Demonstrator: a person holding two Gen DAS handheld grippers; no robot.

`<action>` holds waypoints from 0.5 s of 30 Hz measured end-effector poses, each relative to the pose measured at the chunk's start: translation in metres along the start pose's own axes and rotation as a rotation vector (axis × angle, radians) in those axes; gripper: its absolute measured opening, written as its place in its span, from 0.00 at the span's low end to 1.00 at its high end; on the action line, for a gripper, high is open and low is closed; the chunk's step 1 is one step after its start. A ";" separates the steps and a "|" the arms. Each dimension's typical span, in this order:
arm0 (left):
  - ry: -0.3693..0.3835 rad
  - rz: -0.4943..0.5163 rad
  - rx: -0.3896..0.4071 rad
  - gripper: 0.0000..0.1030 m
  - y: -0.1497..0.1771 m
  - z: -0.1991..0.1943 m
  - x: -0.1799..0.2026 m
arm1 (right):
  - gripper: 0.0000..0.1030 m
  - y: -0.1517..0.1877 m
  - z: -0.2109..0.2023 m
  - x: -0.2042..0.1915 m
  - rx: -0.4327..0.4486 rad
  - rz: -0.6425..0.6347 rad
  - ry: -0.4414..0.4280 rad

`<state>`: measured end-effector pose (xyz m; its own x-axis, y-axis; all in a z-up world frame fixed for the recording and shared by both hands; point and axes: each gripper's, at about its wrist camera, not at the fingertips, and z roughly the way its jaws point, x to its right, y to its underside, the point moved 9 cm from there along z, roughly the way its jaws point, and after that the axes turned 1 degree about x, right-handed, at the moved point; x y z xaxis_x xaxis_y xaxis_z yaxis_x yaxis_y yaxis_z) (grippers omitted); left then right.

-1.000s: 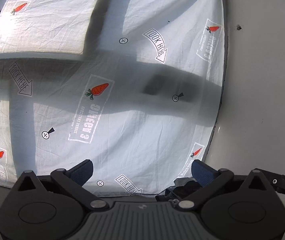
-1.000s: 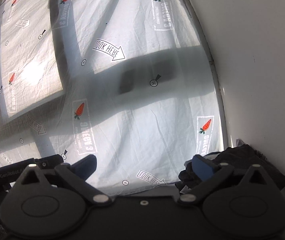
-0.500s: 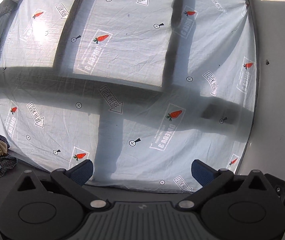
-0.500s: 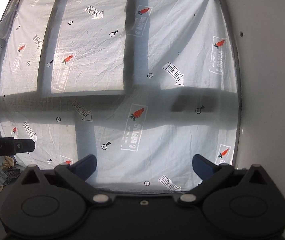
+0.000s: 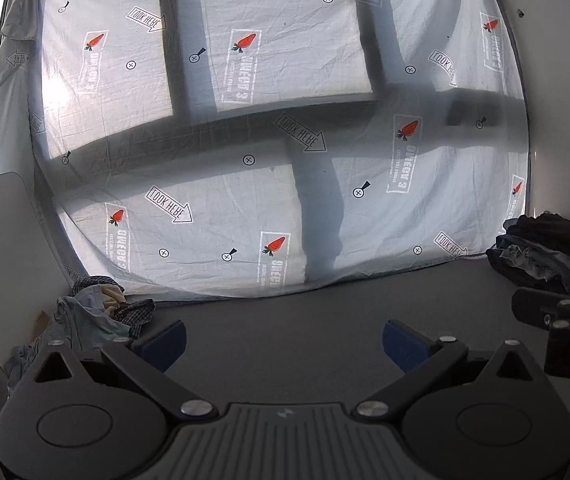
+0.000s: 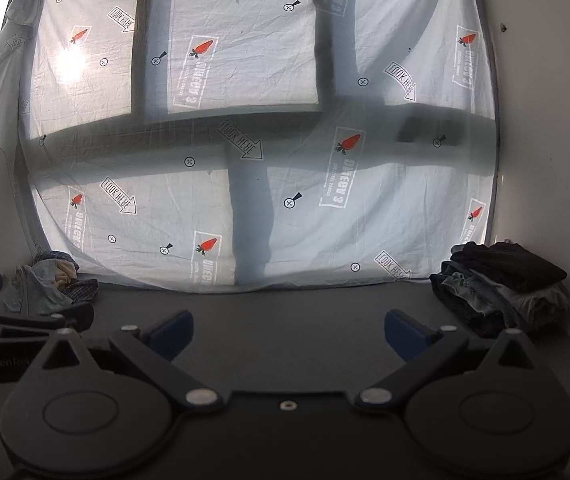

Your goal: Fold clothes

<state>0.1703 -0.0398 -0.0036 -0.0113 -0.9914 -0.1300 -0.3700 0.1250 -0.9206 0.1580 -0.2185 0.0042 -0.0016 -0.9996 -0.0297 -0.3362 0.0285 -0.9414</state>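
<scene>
A heap of crumpled clothes (image 5: pixel 93 312) in pale blue, plaid and cream lies at the far left of the dark grey table (image 5: pixel 285 328); the right wrist view shows the same heap (image 6: pixel 45 284). A stack of folded dark clothes (image 5: pixel 549 252) sits at the far right by the wall, also in the right wrist view (image 6: pixel 501 284). My left gripper (image 5: pixel 283 340) is open above bare table, holding nothing. My right gripper (image 6: pixel 289 330) is open too, empty, beside the left one. The right gripper's body (image 5: pixel 561 320) shows at the right edge of the left view.
A white sheet printed with carrots and arrows (image 5: pixel 285 120) hangs over a window behind the table. A white wall (image 5: pixel 565 80) closes the right side. A pale grey panel (image 5: pixel 1 232) stands at the left.
Both cameras have tilted down and pulled back from the sheet. The table, the crumpled heap and the folded stack have come into view. Both grippers stay open.
</scene>
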 end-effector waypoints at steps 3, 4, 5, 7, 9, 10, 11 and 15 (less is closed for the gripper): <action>0.045 -0.063 -0.086 1.00 0.026 -0.010 -0.018 | 0.99 0.023 -0.012 -0.022 -0.089 0.039 -0.026; 0.059 -0.074 -0.107 1.00 0.033 -0.012 -0.023 | 0.99 0.032 -0.014 -0.027 -0.128 0.054 -0.030; 0.067 -0.080 -0.121 1.00 0.038 -0.014 -0.028 | 0.99 0.040 -0.017 -0.032 -0.161 0.061 -0.033; 0.076 -0.094 -0.139 1.00 0.047 -0.018 -0.036 | 0.99 0.050 -0.025 -0.043 -0.179 0.011 -0.029; 0.080 -0.110 -0.152 1.00 0.054 -0.021 -0.044 | 0.99 0.057 -0.033 -0.053 -0.177 -0.042 0.000; 0.081 -0.117 -0.159 1.00 0.057 -0.023 -0.047 | 0.99 0.060 -0.036 -0.056 -0.179 -0.056 0.006; 0.083 -0.123 -0.168 1.00 0.059 -0.024 -0.050 | 0.99 0.062 -0.038 -0.059 -0.185 -0.059 -0.001; 0.085 -0.156 -0.173 1.00 0.062 -0.025 -0.059 | 0.99 0.064 -0.039 -0.063 -0.198 -0.074 -0.001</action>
<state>0.1246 0.0252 -0.0441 -0.0166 -0.9988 0.0466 -0.5273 -0.0308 -0.8491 0.0995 -0.1539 -0.0414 0.0305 -0.9989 0.0369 -0.5136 -0.0473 -0.8567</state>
